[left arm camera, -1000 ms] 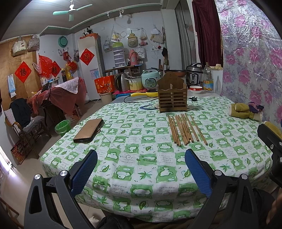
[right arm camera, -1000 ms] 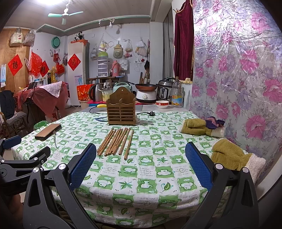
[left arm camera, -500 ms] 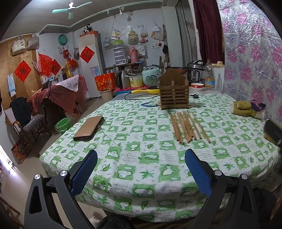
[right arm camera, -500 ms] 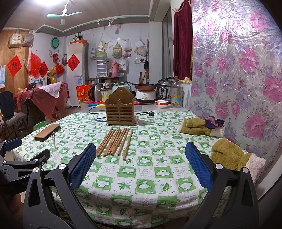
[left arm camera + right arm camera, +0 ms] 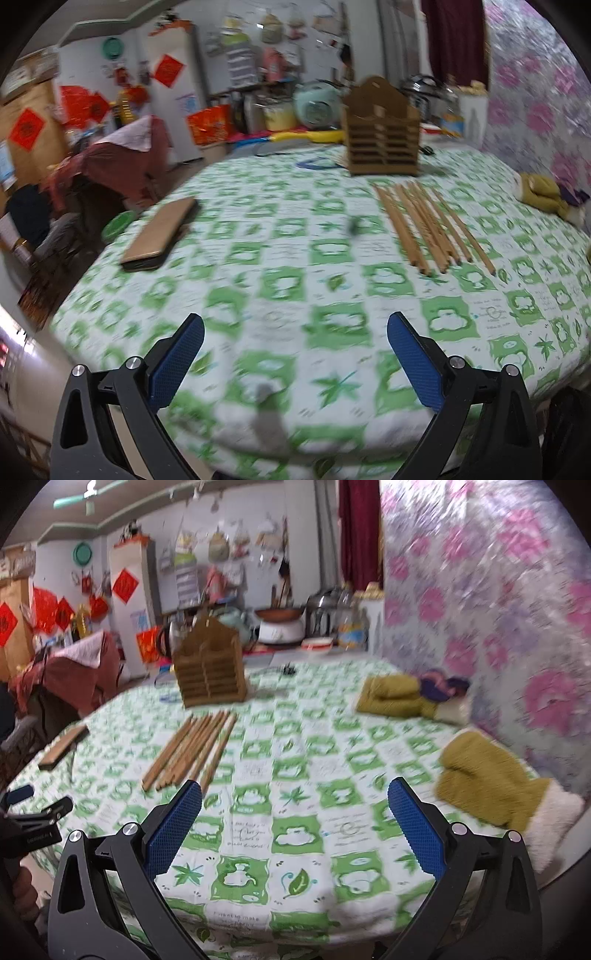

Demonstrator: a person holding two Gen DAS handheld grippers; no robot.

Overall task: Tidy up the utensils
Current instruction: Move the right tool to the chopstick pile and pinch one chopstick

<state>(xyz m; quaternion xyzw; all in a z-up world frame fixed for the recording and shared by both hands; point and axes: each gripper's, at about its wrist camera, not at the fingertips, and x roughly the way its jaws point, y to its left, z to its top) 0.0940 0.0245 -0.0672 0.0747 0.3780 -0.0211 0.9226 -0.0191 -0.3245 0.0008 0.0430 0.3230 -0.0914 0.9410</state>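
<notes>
Both of our grippers are spread wide with nothing between the blue pads: left gripper (image 5: 295,354) over the near table edge, right gripper (image 5: 295,827) likewise, neither touching anything.

Next out, the chopsticks (image 5: 432,225) lie loose in a flat bundle on the green-and-white checked tablecloth (image 5: 280,280), tips toward us, fanning slightly. Just behind them stands the wooden utensil holder (image 5: 382,142), upright and slatted, apart from the bundle.

View differences:
- Left wrist only shows the full phone in a tan case (image 5: 160,234) lying flat, well left of the chopsticks. Right wrist catches it only edge-on at far left (image 5: 62,747).
- Right wrist only shows an olive mitten with fleece cuff (image 5: 491,786) near the right table edge, plus a tip of the left gripper and fingers of the hand holding it at bottom left.
- A second olive mitten with something purple (image 5: 410,698) sits further back; left wrist sees it at far right (image 5: 543,192).

Both frames are motion-blurred.

Room: a floral wall covering (image 5: 498,609) on the right, cookers and a bottle on a counter behind the table, a white fridge with red decorations (image 5: 170,96), a dark red curtain.
</notes>
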